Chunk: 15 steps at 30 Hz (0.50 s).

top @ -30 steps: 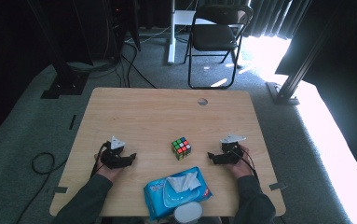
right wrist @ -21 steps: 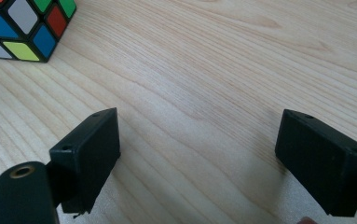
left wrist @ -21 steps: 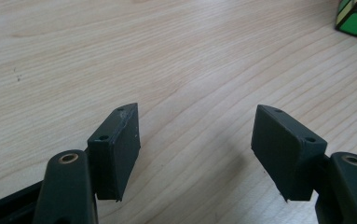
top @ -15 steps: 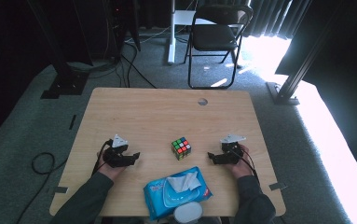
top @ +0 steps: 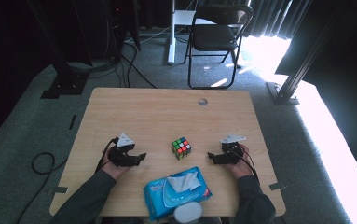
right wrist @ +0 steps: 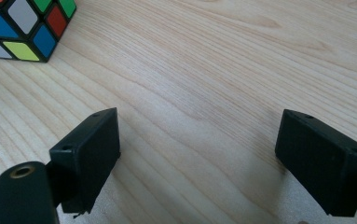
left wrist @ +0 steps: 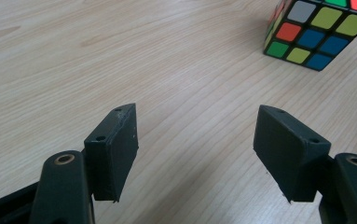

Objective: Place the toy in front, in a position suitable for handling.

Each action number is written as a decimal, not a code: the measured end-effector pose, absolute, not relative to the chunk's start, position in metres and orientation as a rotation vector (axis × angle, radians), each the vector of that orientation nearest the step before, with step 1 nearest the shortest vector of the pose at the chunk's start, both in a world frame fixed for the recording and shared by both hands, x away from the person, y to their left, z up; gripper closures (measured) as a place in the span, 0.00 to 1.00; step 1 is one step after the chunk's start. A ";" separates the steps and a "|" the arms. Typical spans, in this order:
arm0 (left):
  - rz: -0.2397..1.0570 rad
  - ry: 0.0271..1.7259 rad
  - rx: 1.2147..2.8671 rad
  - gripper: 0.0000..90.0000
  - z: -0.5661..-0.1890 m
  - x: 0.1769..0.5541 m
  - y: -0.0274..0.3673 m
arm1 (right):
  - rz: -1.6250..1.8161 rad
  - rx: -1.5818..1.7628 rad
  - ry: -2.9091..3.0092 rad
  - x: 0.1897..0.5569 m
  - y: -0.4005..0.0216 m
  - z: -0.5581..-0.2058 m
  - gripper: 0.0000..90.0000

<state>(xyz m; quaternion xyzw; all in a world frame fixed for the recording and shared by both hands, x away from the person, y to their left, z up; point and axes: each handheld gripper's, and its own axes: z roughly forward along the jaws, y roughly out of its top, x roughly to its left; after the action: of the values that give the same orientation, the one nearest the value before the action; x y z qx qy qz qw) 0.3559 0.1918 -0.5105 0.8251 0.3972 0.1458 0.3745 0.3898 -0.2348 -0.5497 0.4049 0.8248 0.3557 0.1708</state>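
Grey carpet surrounds the wooden table [top: 134, 112], where both tongs [top: 140, 157] [top: 210, 156] rest released, flanking a puzzle cube [top: 181, 148].

A blue pack of wet wipes [top: 178, 192] lay at the near edge of the wooden table [top: 167, 112], its white flap open, and a round white lid-like object [top: 188, 213] sat just at that edge, touching the pack's near side. A small round hole [top: 202, 101] showed close to the table's far edge, right of its middle. Beyond the far edge a black folding chair [top: 216, 35] stood on the grey carpet [top: 17, 121], with black cables [top: 41, 163] lying off the table's left edge.
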 end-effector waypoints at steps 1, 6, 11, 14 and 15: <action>0.373 1.015 2.111 0.34 -0.510 0.356 0.191 | 1.011 1.151 2.342 0.390 -0.235 -0.550 0.15; 0.383 1.001 2.113 0.34 -0.505 0.357 0.189 | 1.010 1.150 2.342 0.390 -0.235 -0.550 0.15; 0.383 0.971 2.122 0.34 -0.500 0.358 0.182 | 1.010 1.149 2.342 0.390 -0.235 -0.550 0.15; 0.382 0.953 2.125 0.34 -0.496 0.358 0.178 | 1.010 1.149 2.342 0.390 -0.235 -0.550 0.15; 0.381 0.949 2.124 0.34 -0.495 0.359 0.176 | 1.010 1.149 2.342 0.390 -0.235 -0.550 0.15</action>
<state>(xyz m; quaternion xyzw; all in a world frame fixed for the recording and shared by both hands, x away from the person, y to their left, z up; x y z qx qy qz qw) 0.3585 0.1764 -0.4954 0.8327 0.3719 0.1492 0.3823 0.3898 -0.2347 -0.5496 0.4048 0.8248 0.3558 0.1709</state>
